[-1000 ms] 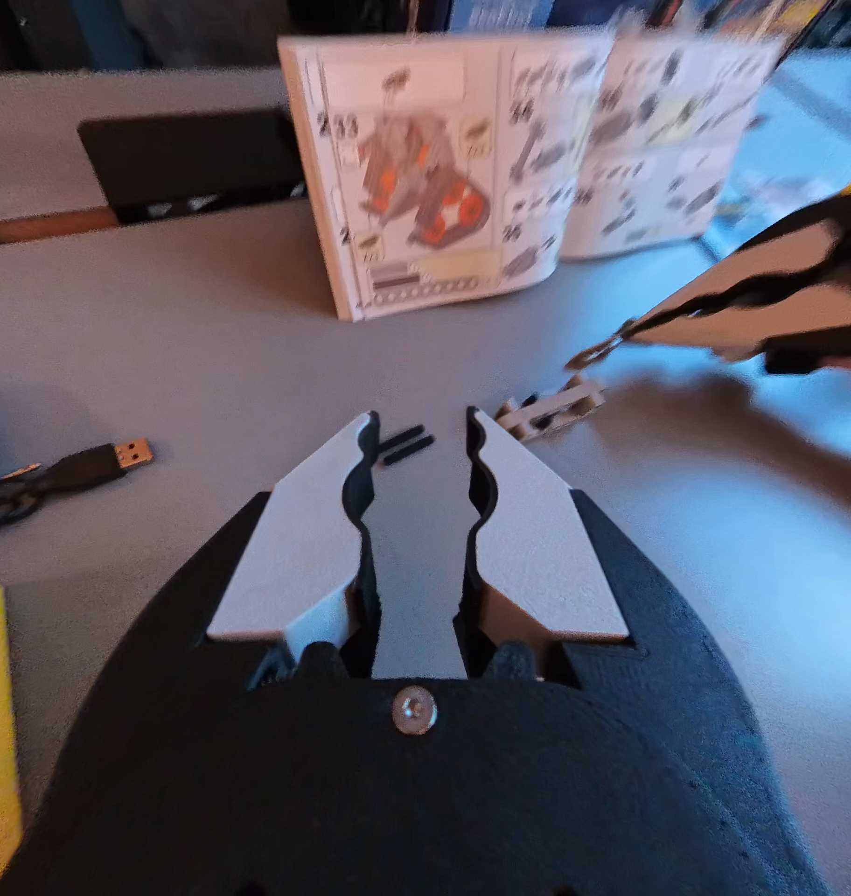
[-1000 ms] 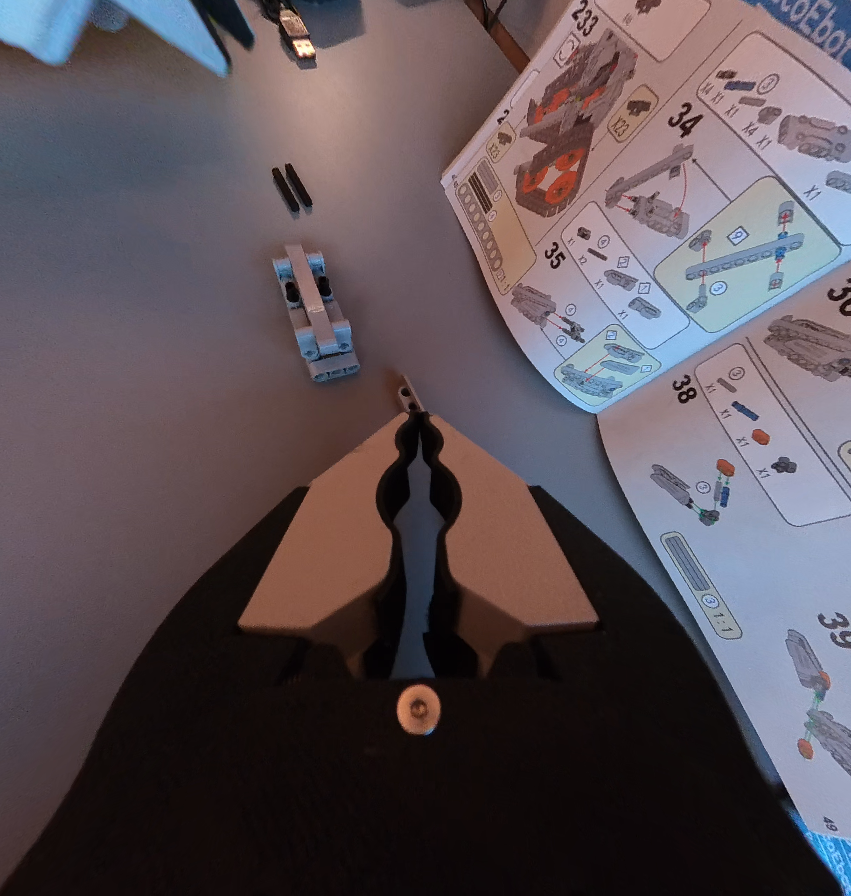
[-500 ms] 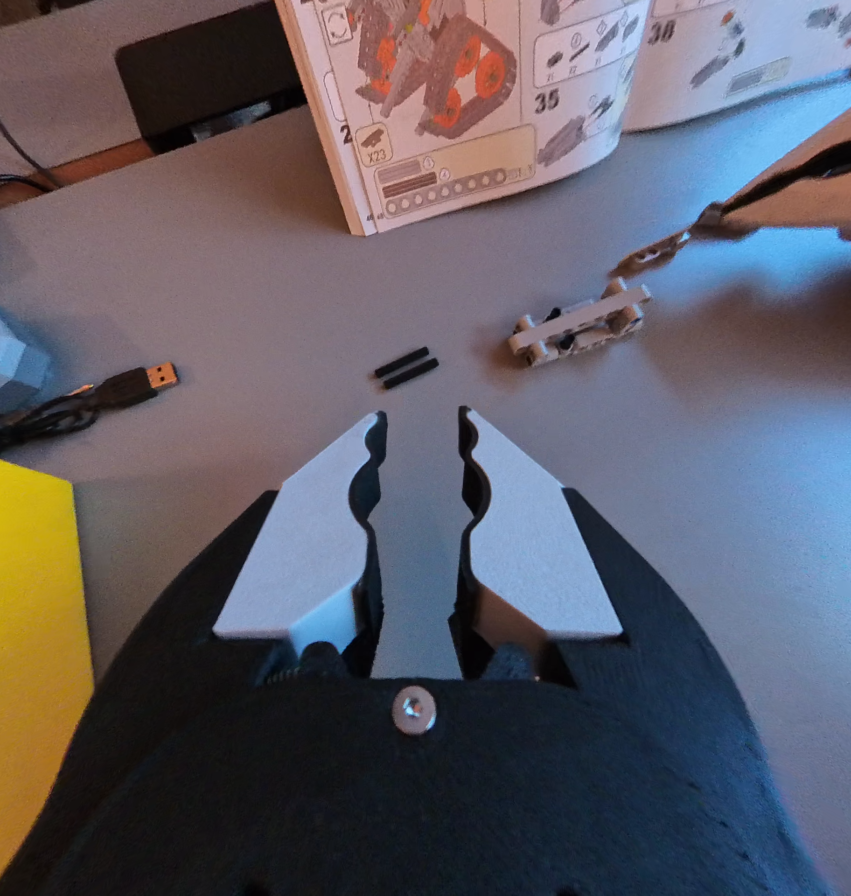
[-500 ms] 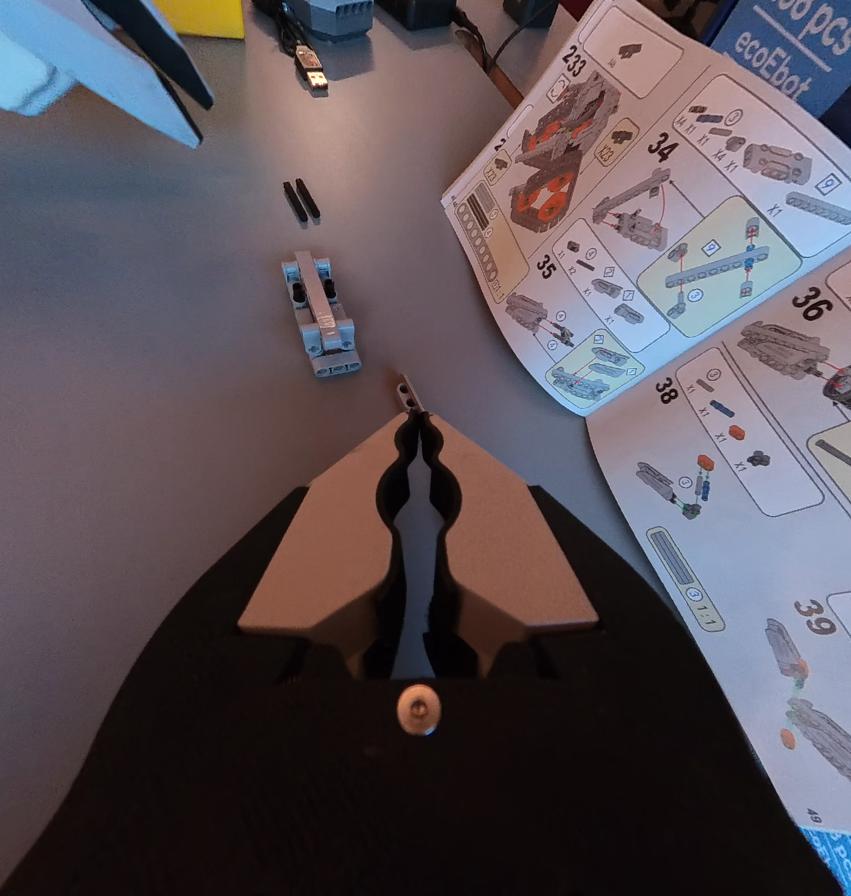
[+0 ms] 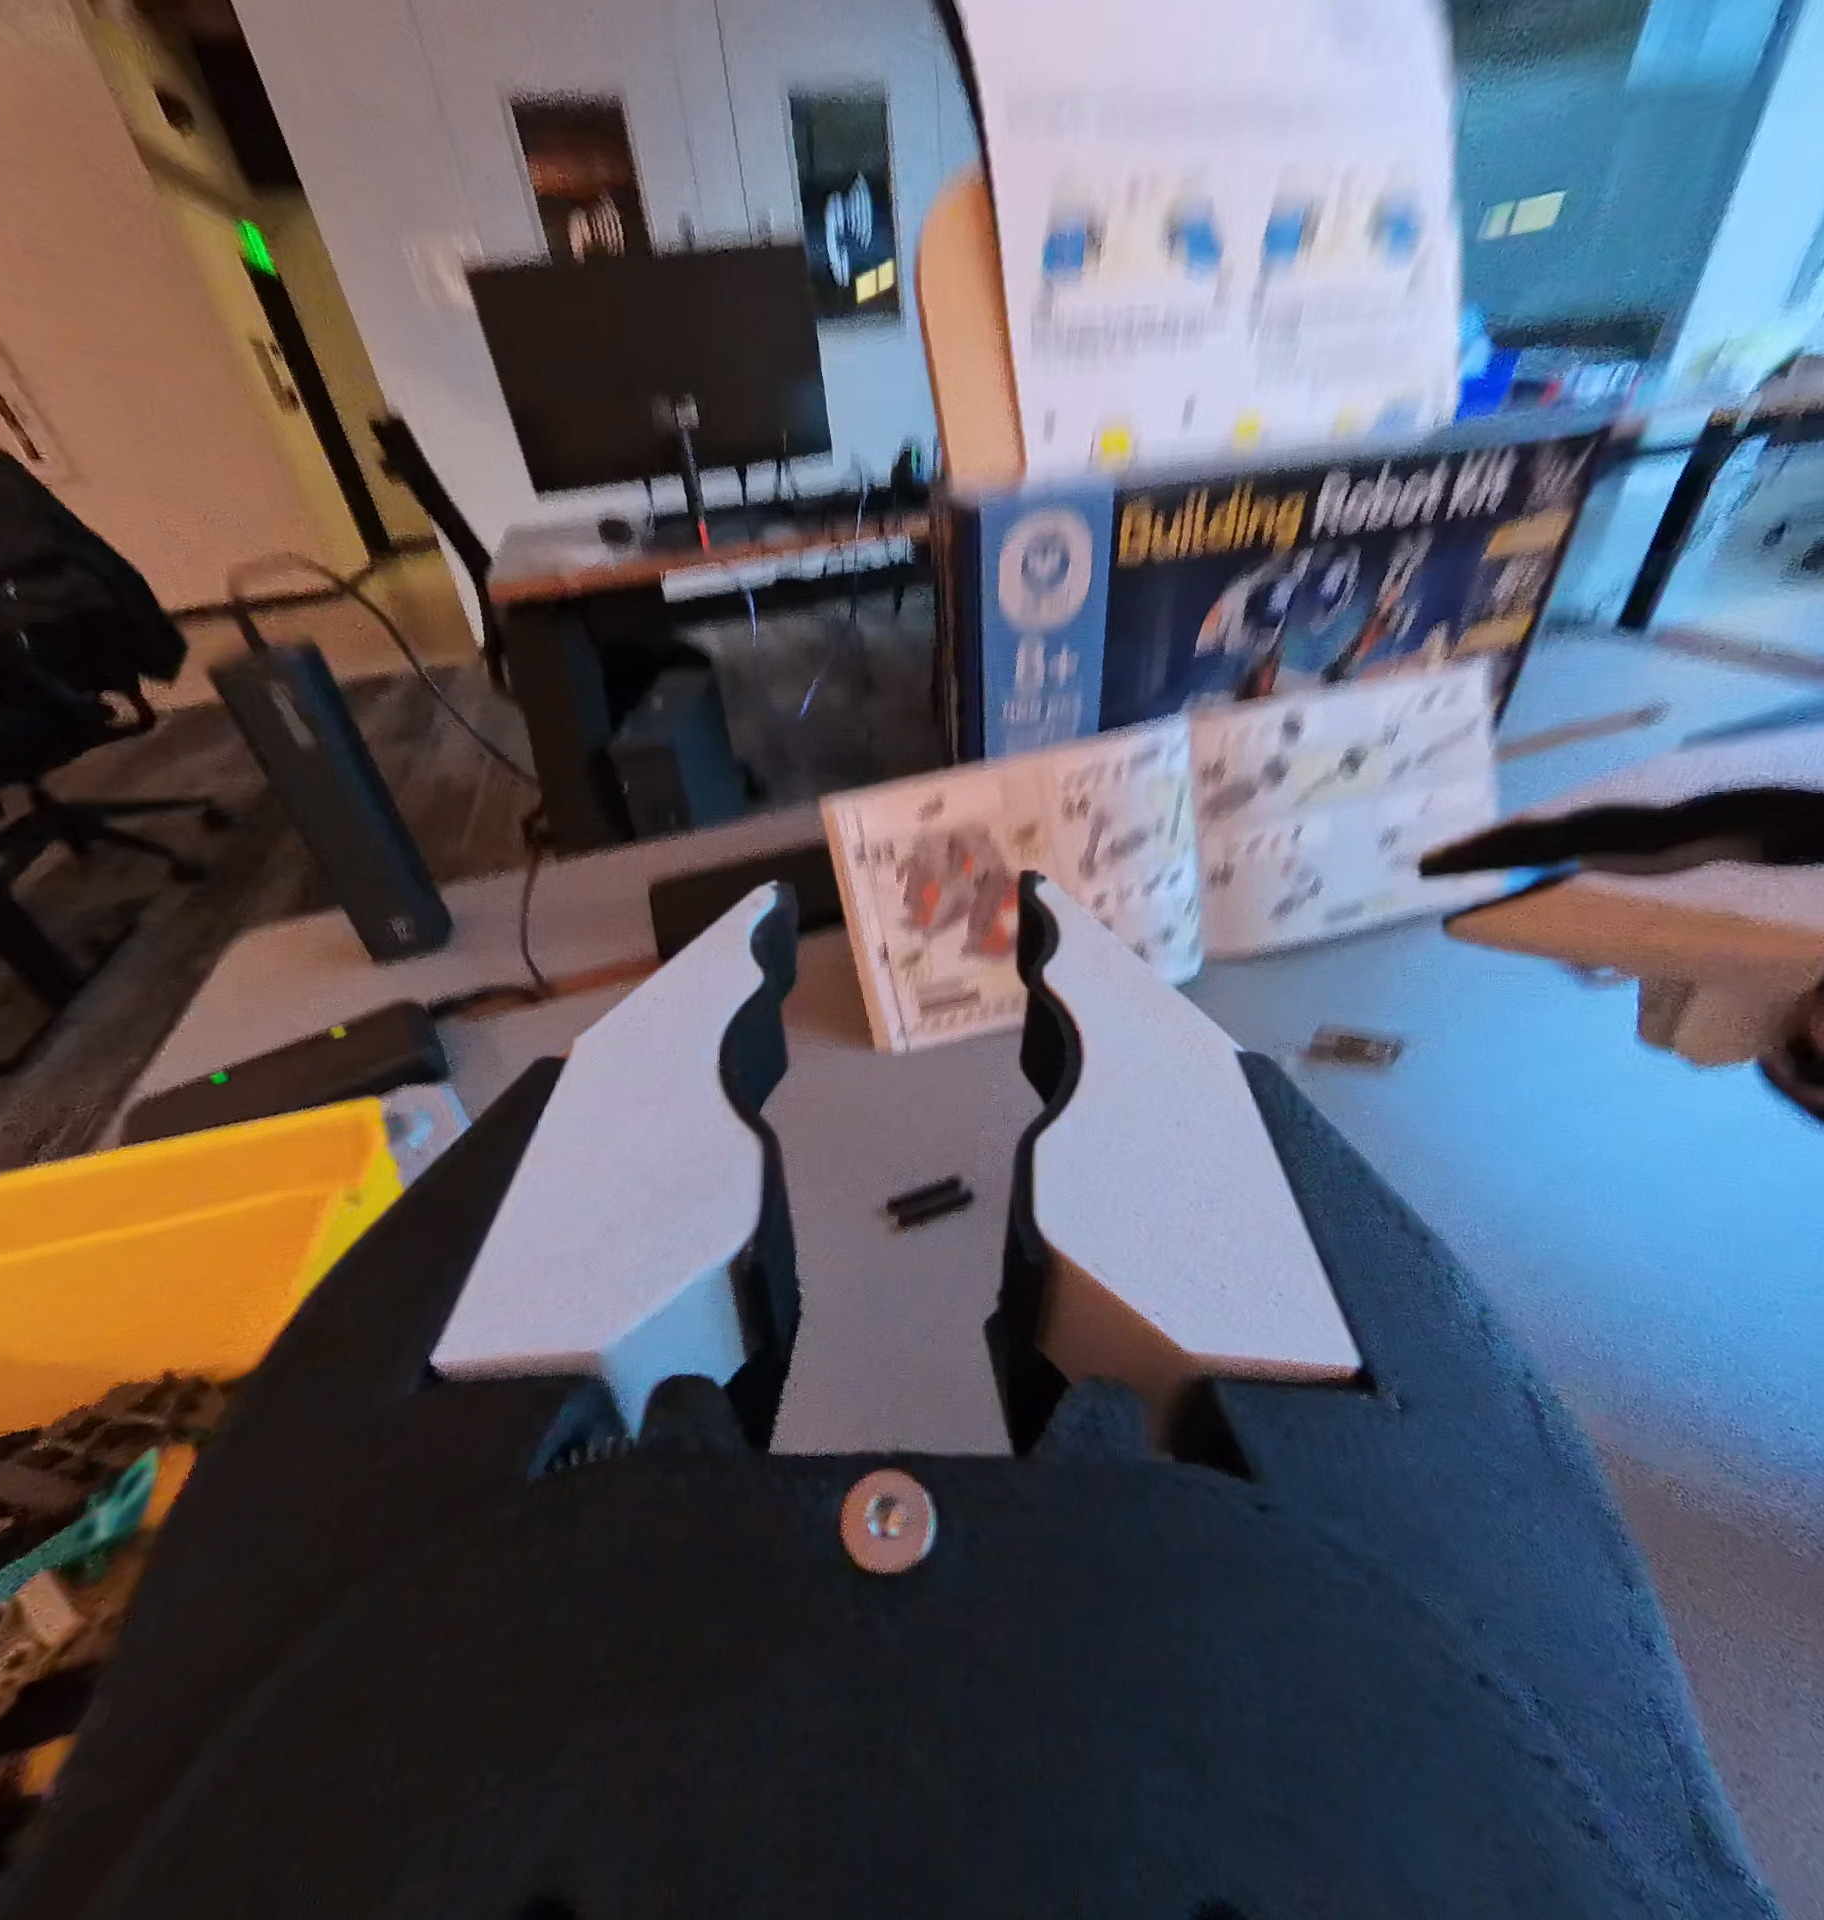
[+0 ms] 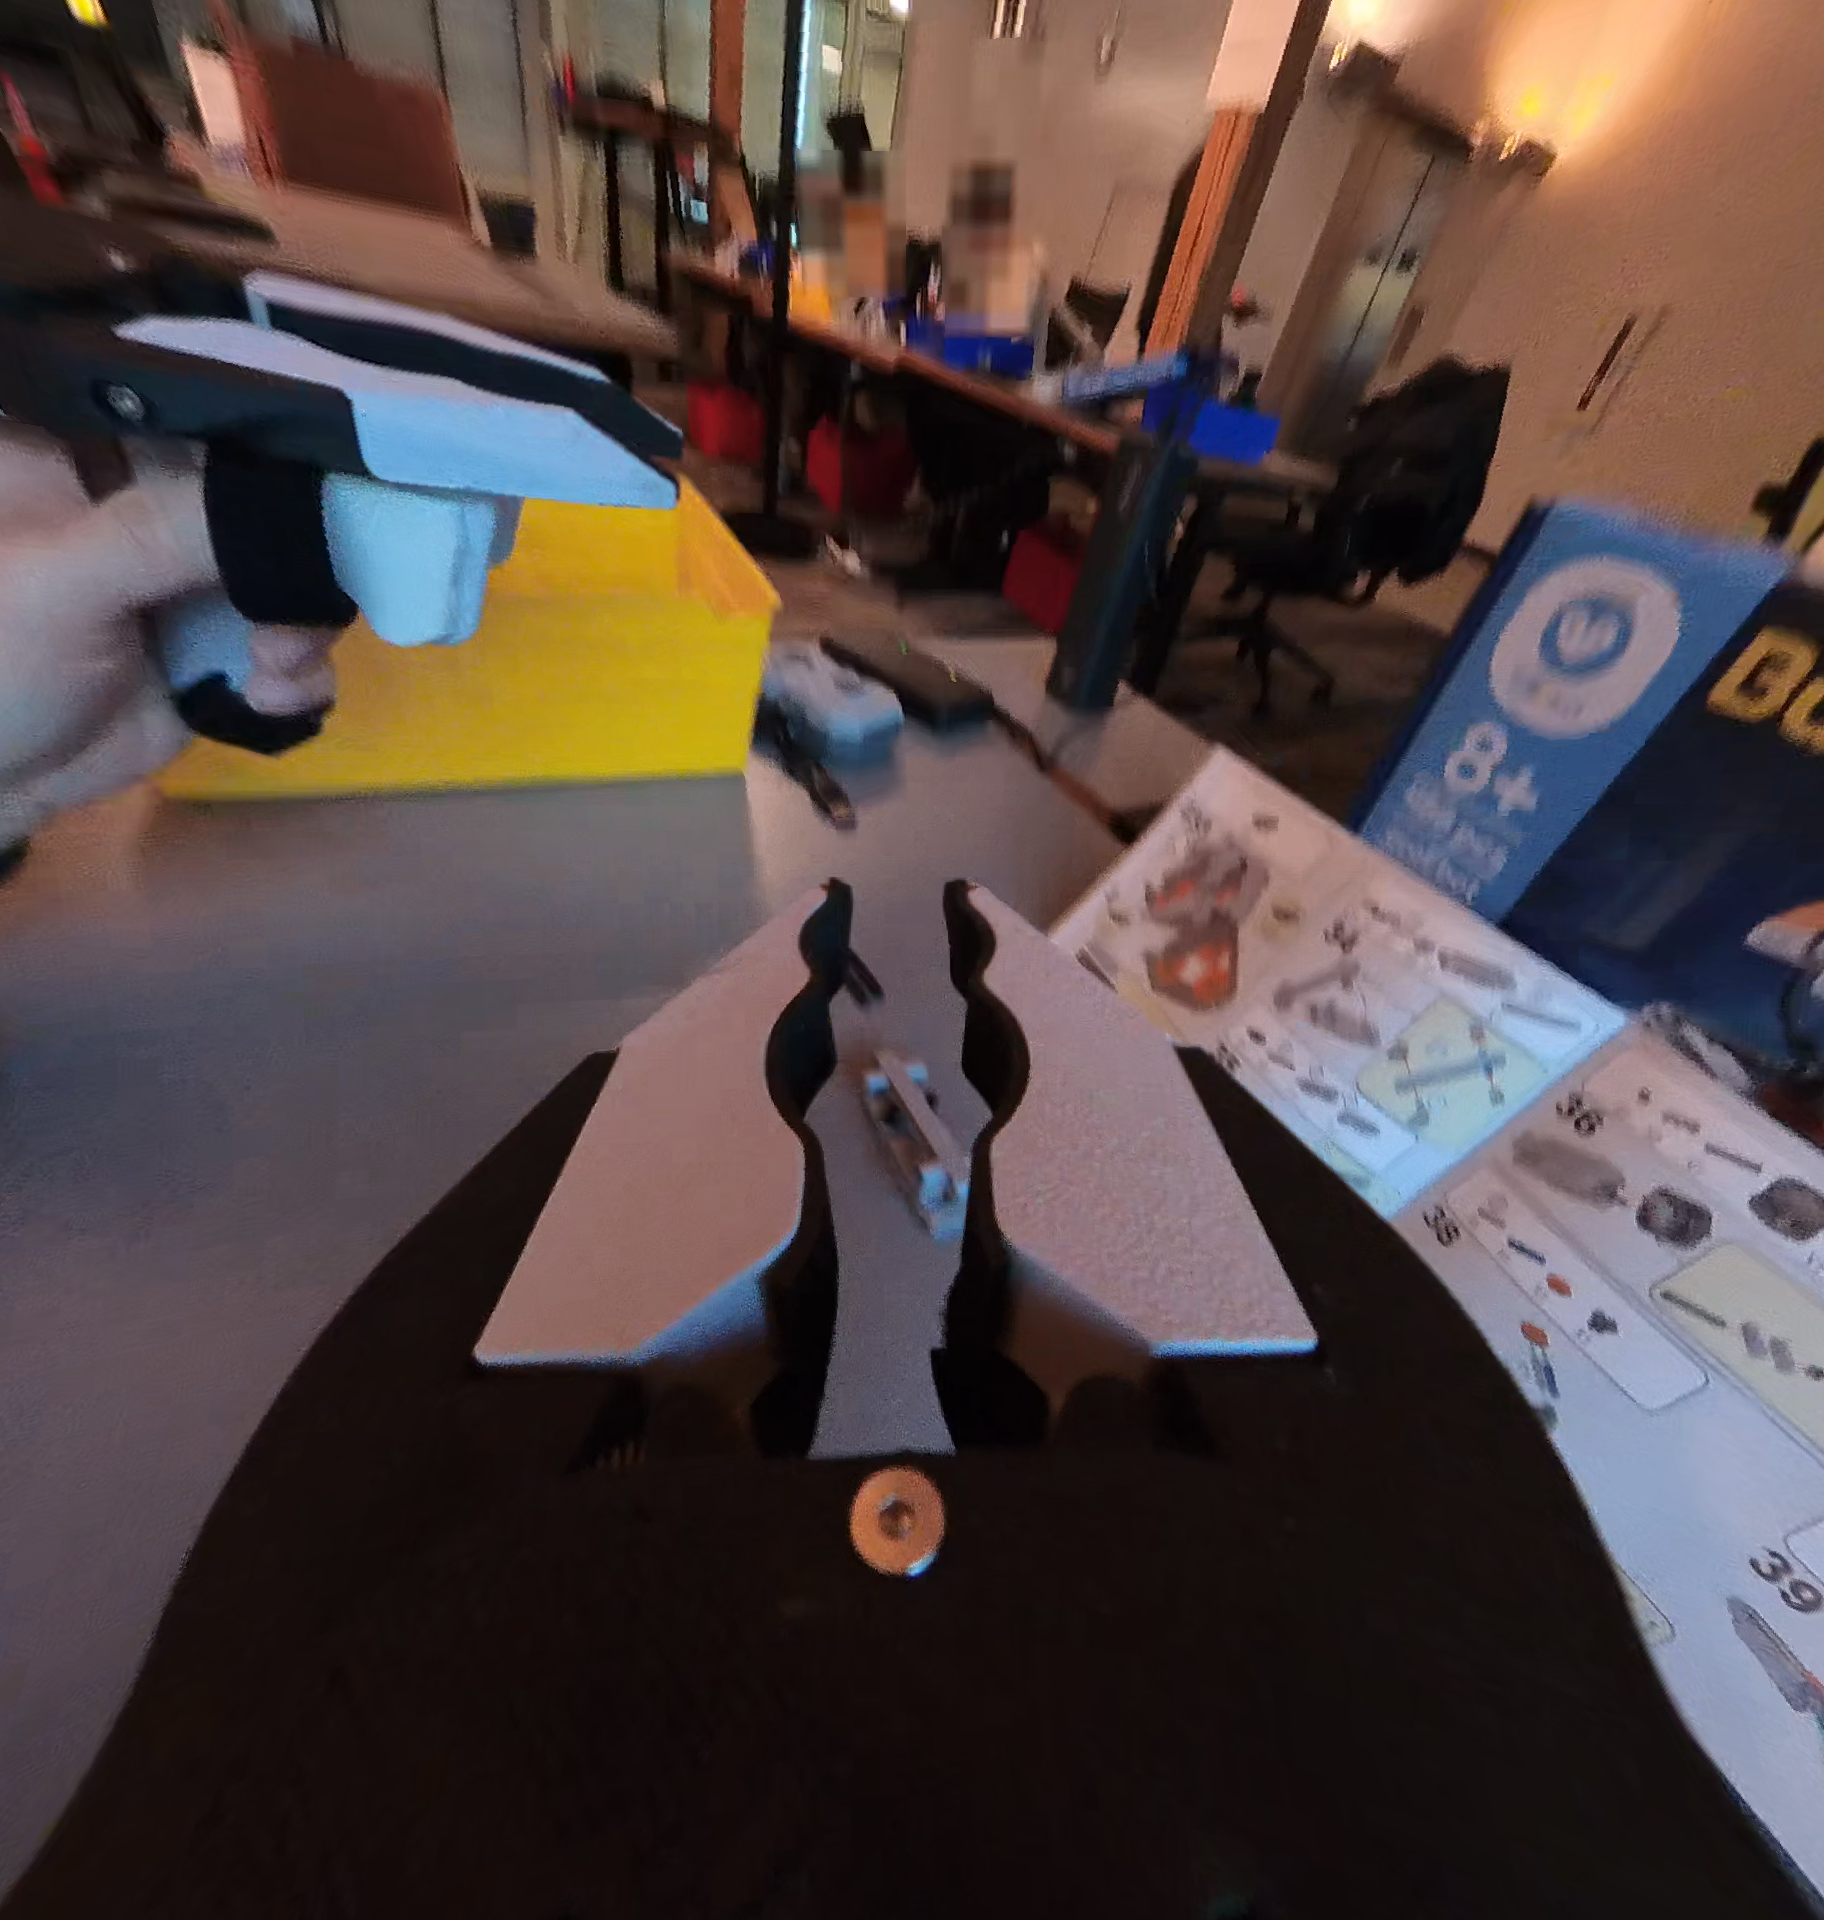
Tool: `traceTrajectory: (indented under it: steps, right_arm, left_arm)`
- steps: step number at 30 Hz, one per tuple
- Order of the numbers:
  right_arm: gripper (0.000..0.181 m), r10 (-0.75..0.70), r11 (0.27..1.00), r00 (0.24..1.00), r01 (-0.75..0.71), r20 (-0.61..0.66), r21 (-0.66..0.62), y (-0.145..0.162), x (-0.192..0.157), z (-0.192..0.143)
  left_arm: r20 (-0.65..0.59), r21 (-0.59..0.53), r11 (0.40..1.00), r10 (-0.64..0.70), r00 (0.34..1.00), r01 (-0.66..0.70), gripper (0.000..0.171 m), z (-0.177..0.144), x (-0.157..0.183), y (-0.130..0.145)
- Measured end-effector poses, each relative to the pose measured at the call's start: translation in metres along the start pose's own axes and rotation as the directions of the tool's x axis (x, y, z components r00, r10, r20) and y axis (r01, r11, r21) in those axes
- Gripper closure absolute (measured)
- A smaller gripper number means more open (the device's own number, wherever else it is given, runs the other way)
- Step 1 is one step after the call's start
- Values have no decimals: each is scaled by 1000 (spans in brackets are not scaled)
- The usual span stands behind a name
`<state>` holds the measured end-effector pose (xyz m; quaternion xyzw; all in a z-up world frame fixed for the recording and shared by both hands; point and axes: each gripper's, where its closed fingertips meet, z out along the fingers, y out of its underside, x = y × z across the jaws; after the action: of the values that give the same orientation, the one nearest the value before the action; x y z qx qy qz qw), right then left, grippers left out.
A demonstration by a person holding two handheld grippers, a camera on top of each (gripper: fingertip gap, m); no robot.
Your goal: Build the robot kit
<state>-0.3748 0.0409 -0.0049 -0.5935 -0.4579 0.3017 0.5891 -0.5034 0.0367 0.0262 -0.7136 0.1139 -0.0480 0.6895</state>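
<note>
My left gripper (image 5: 903, 894) is open and empty, low over the grey table (image 5: 1614, 1299). Two short black pins (image 5: 929, 1200) lie on the table and show between its fingers. My right gripper (image 6: 895, 891) is open and empty. A small grey brick assembly (image 6: 913, 1143) lies on the table and shows between its fingers, with the black pins (image 6: 861, 977) just beyond. In the left wrist view the assembly (image 5: 1349, 1047) is blurred, below the right gripper (image 5: 1438, 862). The left gripper (image 6: 664, 462) shows at upper left in the right wrist view.
An open instruction booklet (image 6: 1407, 1039) lies at the right and leans on a blue kit box (image 6: 1573, 727); both show in the left wrist view (image 5: 1147, 831) (image 5: 1303, 592). A yellow bin (image 6: 575, 675) (image 5: 160, 1226), a grey block with a cable (image 6: 835, 707), and a black adapter (image 6: 918, 675) are at the left.
Both cameras have tilted up from looking down on the table to nearly level. My right gripper has opened, and the small grey part at its tips is gone from view. My left gripper is wider open.
</note>
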Motion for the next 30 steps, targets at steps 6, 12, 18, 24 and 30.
traceTrajectory:
  steps: [6, 12, 18, 24, 30]
  right_arm:
    - [156, 75, 996, 996, -77, -42, -50, 0, -31, -34]
    - [145, 234, 968, 963, -244, -133, -59, 47, -23, -81]
    - [149, 375, 921, 865, -388, -334, 30, 71, 26, -124]
    - [152, 497, 848, 781, -530, -377, 21, 100, 53, -124]
    - [155, 498, 841, 776, -541, -387, -5, 109, 54, -120]
  left_arm:
    - [49, 289, 955, -81, 995, 64, 128, -95, -54, -86]
    - [-44, 262, 934, -240, 970, 243, 101, -155, -111, -98]
    - [185, 209, 949, -275, 943, 236, 103, -193, -172, -65]
    - [337, 197, 956, -274, 901, 217, 112, -201, -207, -51]
    - [320, 147, 954, -295, 900, 260, 114, -176, -211, -30]
